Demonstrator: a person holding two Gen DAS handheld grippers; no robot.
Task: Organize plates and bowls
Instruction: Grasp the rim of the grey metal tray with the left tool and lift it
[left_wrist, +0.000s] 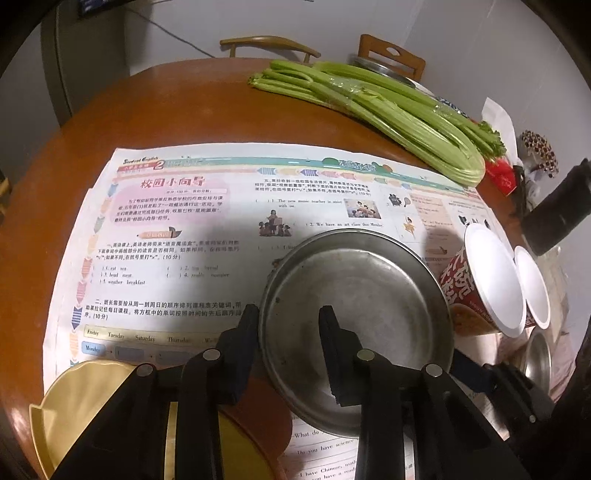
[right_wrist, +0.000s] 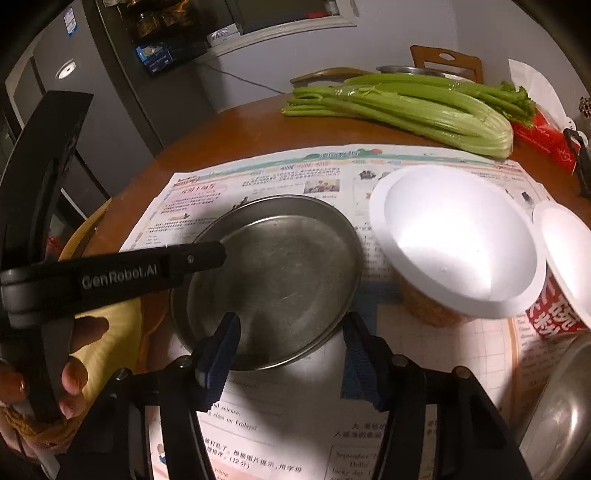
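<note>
so the steel plate (left_wrist: 354, 325) sits on the worksheet (left_wrist: 177, 236) in the middle of the table (left_wrist: 184, 107); left gripper (left_wrist: 291, 317) straddles the plate's left rim, one finger outside and one inside, narrowed but can't tell if it's pinching; right gripper (right_wrist: 291, 325) straddles the plate's near rim, jaws visibly apart, nothing gripped; two paper bowls (right_wrist: 458, 240) just right of the plate; celery (right_wrist: 406, 107) well behind it

Left claw (left_wrist: 288, 314) black w/ silver pivot screws; right claw (right_wrist: 291, 325) black w/ blue pads, "GenRobot.AI" marking on left.
</note>
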